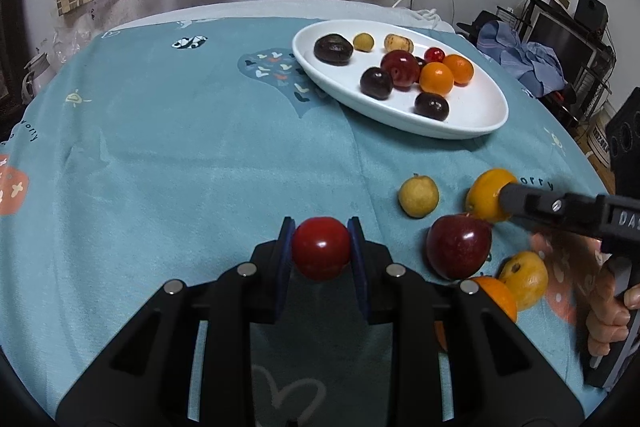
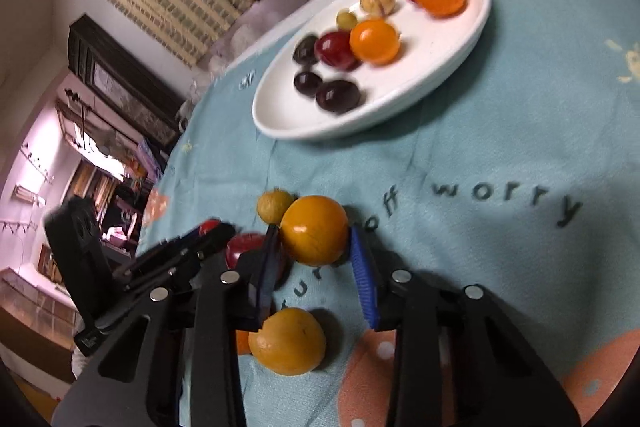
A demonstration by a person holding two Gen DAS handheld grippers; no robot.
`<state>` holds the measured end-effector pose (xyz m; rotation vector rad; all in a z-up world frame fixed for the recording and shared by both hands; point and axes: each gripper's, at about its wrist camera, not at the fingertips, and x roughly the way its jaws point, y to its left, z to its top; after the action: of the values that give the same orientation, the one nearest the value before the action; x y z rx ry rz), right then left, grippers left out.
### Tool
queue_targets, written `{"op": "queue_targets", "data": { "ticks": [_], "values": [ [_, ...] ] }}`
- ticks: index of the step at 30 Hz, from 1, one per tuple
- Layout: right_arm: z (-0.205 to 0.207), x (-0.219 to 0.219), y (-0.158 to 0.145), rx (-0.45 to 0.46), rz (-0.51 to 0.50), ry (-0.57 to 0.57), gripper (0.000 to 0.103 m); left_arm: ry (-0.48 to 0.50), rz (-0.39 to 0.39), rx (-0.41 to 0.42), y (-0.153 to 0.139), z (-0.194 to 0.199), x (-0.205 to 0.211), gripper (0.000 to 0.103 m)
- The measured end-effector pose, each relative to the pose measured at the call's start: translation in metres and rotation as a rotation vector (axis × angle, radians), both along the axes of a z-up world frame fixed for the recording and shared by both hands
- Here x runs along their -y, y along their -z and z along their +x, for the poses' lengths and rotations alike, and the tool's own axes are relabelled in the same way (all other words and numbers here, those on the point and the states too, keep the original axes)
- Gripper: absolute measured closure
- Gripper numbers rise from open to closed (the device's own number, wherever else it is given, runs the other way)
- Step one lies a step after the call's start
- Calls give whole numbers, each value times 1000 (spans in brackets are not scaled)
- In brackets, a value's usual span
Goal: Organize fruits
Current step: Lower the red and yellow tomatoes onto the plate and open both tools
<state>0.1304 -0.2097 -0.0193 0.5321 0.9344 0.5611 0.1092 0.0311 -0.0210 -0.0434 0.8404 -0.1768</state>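
Nearest the left wrist camera, the left claw [image 1: 322, 253] is clamped on a small red fruit [image 1: 321, 254], both blue pads touching its sides and lifting it above the teal cloth [image 1: 180, 167] that covers the table. In the right wrist view, the right claw [image 2: 316, 259] straddles a yellow-orange fruit [image 2: 314, 230]; the left pad appears to touch it, the right pad stands just off it, so the jaws are apart and not yet gripping.

The white plate [image 1: 480, 119] already carries roughly nine or ten fruits: dark plums, a red one, oranges, small yellow ones. So the job looks past halfway. Left on the cloth are a small pale yellow fruit [image 1: 418, 195], a large red apple [image 1: 458, 247], another yellow-orange fruit [image 1: 524, 279] and an orange [image 1: 496, 297] partly behind the left claw's frame, besides the two in hand.

The right view is blurred by motion, so the plate's contents there are hard to count. The orange is largely hidden, and whether more fruit lies beneath either frame cannot be told.
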Motion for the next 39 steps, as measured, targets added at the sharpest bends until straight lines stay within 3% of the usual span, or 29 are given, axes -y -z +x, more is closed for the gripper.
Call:
{"op": "queue_targets", "data": {
  "ticks": [1, 2, 5, 8, 9, 10, 11, 12, 16, 21, 25, 29, 34, 37, 39],
  "values": [
    [-2, 5, -6, 28, 7, 20, 85, -5, -6, 8, -3, 0, -1, 76],
    [-2, 9, -11, 46, 10, 35, 88, -5, -13, 16, -6, 0, -1, 76],
    [-4, 19, -28, 106, 4, 70, 88, -23, -50, 68, -29, 5, -1, 76],
    [1, 14, -28, 107, -44, 38, 86, -15, -74, 102, -46, 15, 6, 76],
    [2, 9, -26, 99, -77, 23, 83, -12, -90, 114, -49, 18, 9, 76],
    [4, 4, -22, 76, -105, 19, 70, -7, -100, 116, -49, 19, 11, 76],
    [5, 1, -18, 56, -112, 13, 46, 1, -102, 113, -48, 19, 12, 76],
    [5, -3, -16, 62, -93, 4, 42, 13, -85, 105, -44, 18, 16, 76],
    [6, -20, -17, 83, -103, -36, 42, 10, -61, 87, -37, 19, 16, 76],
    [20, -40, -6, 40, -161, -16, 43, -4, -58, 90, -37, 19, 12, 76],
    [30, -54, 8, 29, -200, -23, 65, -5, -51, 79, -32, 20, 11, 76],
    [26, -49, 6, 34, -172, -37, 66, -4, -40, 73, -27, 21, 11, 76],
    [8, -19, -29, 122, -111, 7, 66, -5, -43, 87, -34, 21, 12, 76],
    [11, 0, -58, 208, -150, 88, 66, 0, -49, 102, -48, 33, 17, 76],
    [21, 6, -65, 220, -177, 117, 66, -1, -35, 121, -57, 45, 23, 76]
  ]
}}
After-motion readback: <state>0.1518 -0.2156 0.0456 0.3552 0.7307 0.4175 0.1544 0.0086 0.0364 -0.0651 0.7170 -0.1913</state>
